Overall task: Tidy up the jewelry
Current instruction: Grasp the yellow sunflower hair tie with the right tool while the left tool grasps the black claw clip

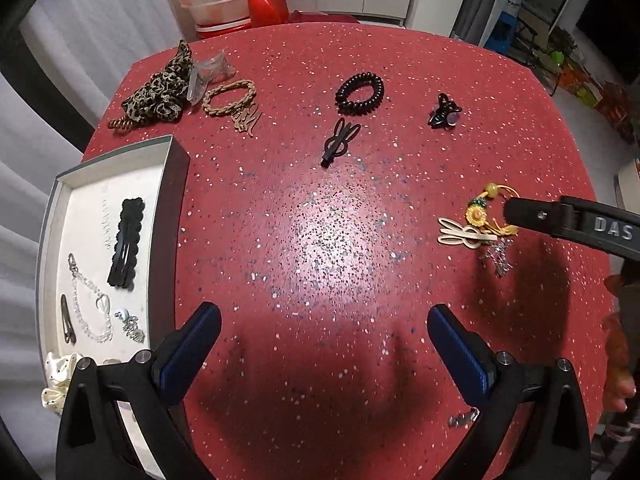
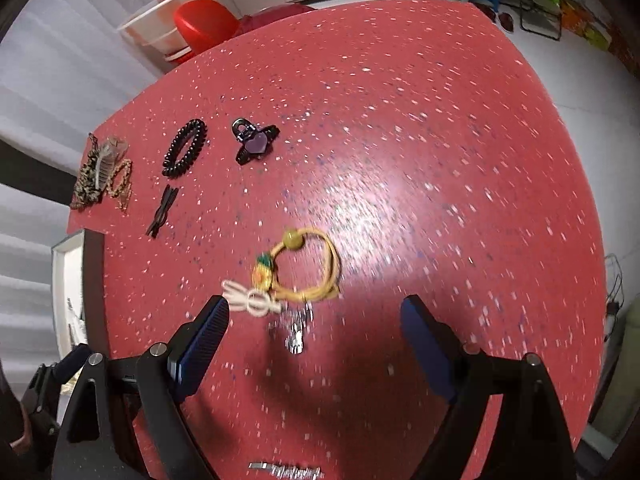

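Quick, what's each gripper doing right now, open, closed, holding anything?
Left gripper: open, empty, above the red speckled table.
Right gripper: open, empty, over the yellow beaded hair tie.

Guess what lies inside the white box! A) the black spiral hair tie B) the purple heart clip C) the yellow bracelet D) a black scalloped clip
D: the black scalloped clip lies in the box by a chain, while the other three sit out on the red table.

2 wrist views, steep-down, sharing table (image 1: 360,60); right blurred.
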`<state>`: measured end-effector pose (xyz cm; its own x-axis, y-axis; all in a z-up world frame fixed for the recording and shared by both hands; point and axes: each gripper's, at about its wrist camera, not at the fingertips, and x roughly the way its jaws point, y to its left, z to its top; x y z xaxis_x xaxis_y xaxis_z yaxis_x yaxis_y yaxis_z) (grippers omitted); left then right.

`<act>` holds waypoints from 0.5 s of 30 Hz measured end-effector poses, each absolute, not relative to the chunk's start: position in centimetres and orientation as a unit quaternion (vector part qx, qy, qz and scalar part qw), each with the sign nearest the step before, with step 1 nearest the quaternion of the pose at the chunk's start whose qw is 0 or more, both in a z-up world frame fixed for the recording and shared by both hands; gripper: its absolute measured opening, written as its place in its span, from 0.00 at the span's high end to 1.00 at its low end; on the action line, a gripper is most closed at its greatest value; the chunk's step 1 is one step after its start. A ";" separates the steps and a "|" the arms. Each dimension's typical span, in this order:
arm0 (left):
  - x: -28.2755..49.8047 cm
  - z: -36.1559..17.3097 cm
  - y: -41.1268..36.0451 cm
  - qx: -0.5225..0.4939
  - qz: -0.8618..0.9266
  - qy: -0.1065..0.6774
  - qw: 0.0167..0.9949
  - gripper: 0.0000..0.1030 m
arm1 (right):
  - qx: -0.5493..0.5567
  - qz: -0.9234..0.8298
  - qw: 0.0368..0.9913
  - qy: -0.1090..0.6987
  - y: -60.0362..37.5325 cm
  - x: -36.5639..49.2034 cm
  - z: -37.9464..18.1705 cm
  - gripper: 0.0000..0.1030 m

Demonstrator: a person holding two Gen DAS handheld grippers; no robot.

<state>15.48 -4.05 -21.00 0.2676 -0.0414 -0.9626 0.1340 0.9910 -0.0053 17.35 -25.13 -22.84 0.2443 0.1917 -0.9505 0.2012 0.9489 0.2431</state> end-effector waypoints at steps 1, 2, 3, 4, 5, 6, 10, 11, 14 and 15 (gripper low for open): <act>15.6 -21.2 -4.0 0.038 -0.053 0.603 0.795 0.00 | 0.154 -0.001 0.773 0.616 -25.0 17.7 -23.1 0.13; 15.7 -21.4 -4.0 0.038 -0.051 0.603 0.795 0.00 | 0.146 0.000 0.774 0.617 -24.7 18.0 -23.3 0.13; 15.8 -21.5 -3.8 0.037 -0.048 0.602 0.796 0.00 | 0.137 0.001 0.774 0.618 -24.4 18.2 -23.6 0.13; 15.9 -21.6 -3.7 0.036 -0.046 0.601 0.797 0.00 | 0.130 0.002 0.775 0.618 -24.0 18.5 -23.8 0.13; 16.0 -21.7 -3.6 0.033 -0.043 0.600 0.798 0.00 | 0.123 0.002 0.776 0.619 -23.7 18.6 -24.0 0.13; 16.2 -21.7 -3.4 0.031 -0.040 0.599 0.799 0.00 | 0.114 0.003 0.777 0.619 -23.3 18.8 -24.2 0.13; 16.9 -21.9 -3.0 0.029 -0.035 0.596 0.802 0.00 | 0.091 0.001 0.780 0.619 -22.5 19.2 -24.6 0.15; 17.2 -22.0 -2.9 0.028 -0.034 0.595 0.803 0.00 | 0.086 0.000 0.781 0.619 -22.3 19.3 -24.7 0.18; 18.1 -22.0 -2.9 0.027 -0.034 0.590 0.806 0.00 | 0.069 -0.009 0.785 0.615 -22.0 19.4 -24.9 0.26; 18.5 -22.0 -3.0 0.026 -0.035 0.588 0.807 0.00 | 0.066 -0.011 0.787 0.614 -21.8 19.3 -24.9 0.27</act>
<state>18.47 -2.98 -21.95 0.3054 -0.0251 -0.9519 0.0871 0.9962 0.0017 19.33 -21.78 -24.87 0.2459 0.0633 -0.9672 0.0980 0.9911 0.0898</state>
